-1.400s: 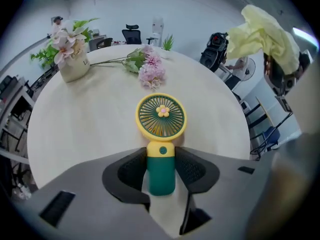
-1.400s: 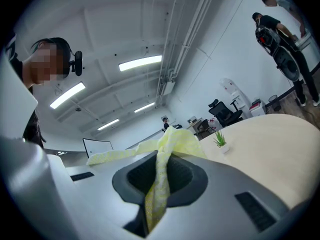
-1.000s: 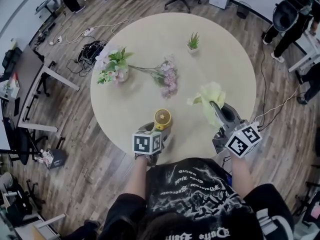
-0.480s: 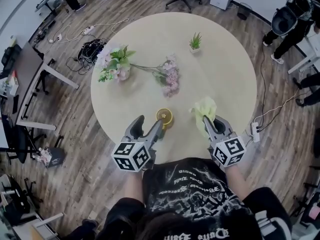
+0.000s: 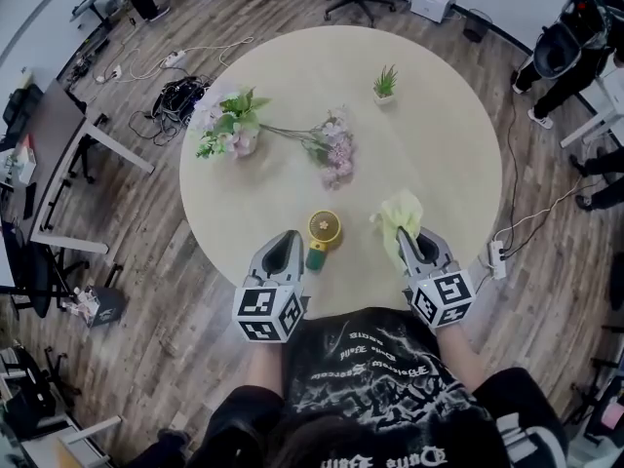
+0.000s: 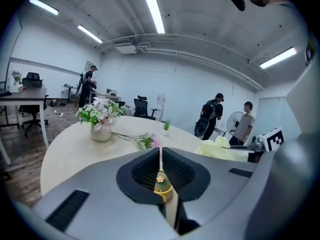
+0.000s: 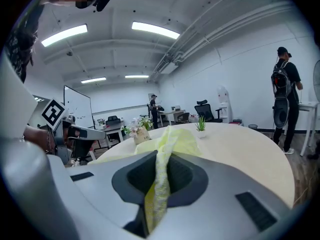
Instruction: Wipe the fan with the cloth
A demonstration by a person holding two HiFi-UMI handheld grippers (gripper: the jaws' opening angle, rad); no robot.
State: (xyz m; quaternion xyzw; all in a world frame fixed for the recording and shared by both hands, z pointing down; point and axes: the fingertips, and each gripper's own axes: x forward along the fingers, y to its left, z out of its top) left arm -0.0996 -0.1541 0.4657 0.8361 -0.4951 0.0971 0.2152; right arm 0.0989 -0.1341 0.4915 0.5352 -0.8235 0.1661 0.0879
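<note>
Our left gripper point(image 5: 291, 240) has just closed on the fan point(image 5: 323, 228), gripping its handle, upright at the near edge of the table point(image 5: 390, 135). The cloth point(image 5: 400, 213), pinched in our right gripper point(image 5: 407, 236), sits just to its right.

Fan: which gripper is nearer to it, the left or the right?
Left. The left gripper, jaws just closed with nothing between them, sits just left of the fan; the right gripper, holding the cloth, is farther off to its right.

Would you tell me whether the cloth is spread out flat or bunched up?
Bunched up: the cloth is crumpled into a wad, one end pinched in the shut jaws of the right gripper.
</note>
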